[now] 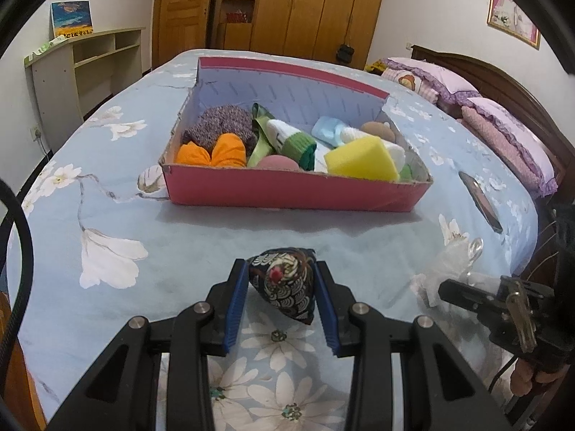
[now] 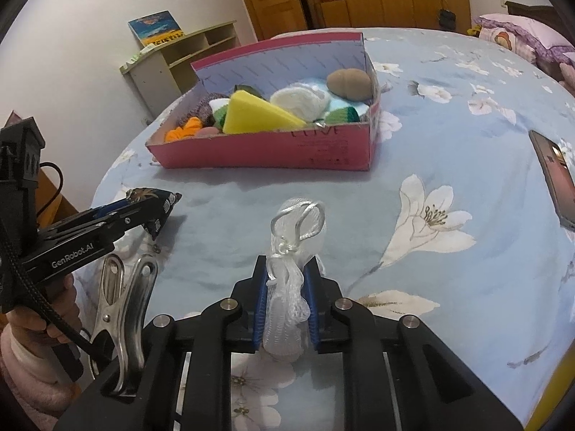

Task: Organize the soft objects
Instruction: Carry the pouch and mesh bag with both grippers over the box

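While the left gripper (image 1: 282,283) squeezes a dark patterned fabric pouch (image 1: 284,280) between its blue pads, the pouch sits at the very tips of the fingers, just above the blue flowered bedspread (image 1: 187,244). Its jaws are clenched on both sides of the pouch. The right gripper (image 2: 287,276) has its jaws drawn tight on a white mesh bag (image 2: 287,298), which bulges out between the pads, its silvery cord loop (image 2: 300,221) standing up past the fingertips. Both bundles are near the bed's front edge, the mesh bag to the right of the pouch and a little apart from it. A metal clip (image 2: 124,301) is fixed on the right gripper's body.

Farther toward the middle of the bed stands a pink cardboard box (image 1: 287,188), open on top. Inside lie a yellow sponge (image 1: 361,160), an orange cloth (image 1: 215,151), a purple knitted piece (image 1: 222,125), a green-and-white sock roll (image 1: 291,138) and other soft items. A phone (image 2: 555,176) lies near the bed's right edge, well apart from the box.
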